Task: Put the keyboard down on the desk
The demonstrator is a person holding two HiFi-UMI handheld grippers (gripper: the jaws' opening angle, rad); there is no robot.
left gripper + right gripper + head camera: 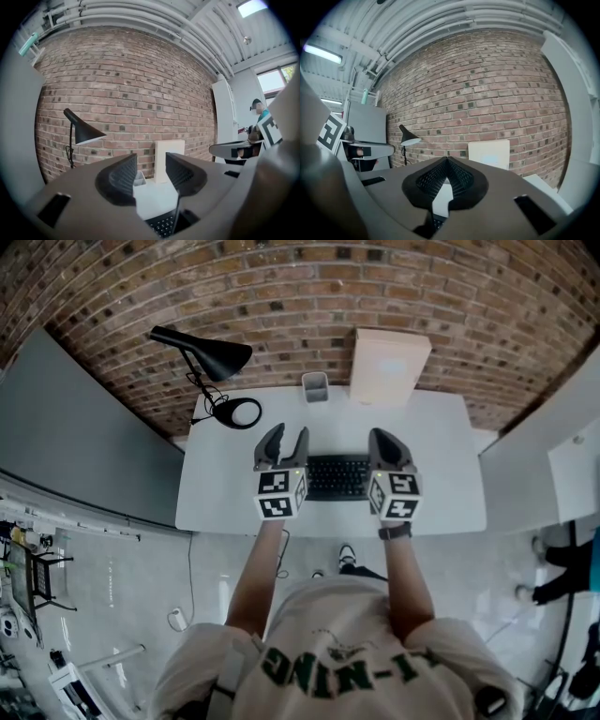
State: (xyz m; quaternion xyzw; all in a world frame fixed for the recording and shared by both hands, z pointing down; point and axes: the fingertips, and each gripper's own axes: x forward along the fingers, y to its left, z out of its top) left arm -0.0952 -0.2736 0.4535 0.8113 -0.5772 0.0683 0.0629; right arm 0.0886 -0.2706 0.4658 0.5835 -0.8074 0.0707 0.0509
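Observation:
The black keyboard [337, 477] lies flat on the white desk [441, 446], between my two grippers. My left gripper [284, 442] hovers at the keyboard's left end, jaws apart with nothing between them. In the left gripper view the gripper [151, 161] frames bare desk, and the keyboard's keys [164, 226] show low under the jaws. My right gripper [386, 442] is at the keyboard's right end. In the right gripper view the gripper [447, 161] has its tips meeting, nothing seen between the pads, and a sliver of keyboard [434, 222] shows below.
A black desk lamp [211, 357] with a round base [239, 412] stands at the desk's back left. A grey pen cup [316, 386] and a white box [389, 367] stand against the brick wall. A grey partition runs along the left.

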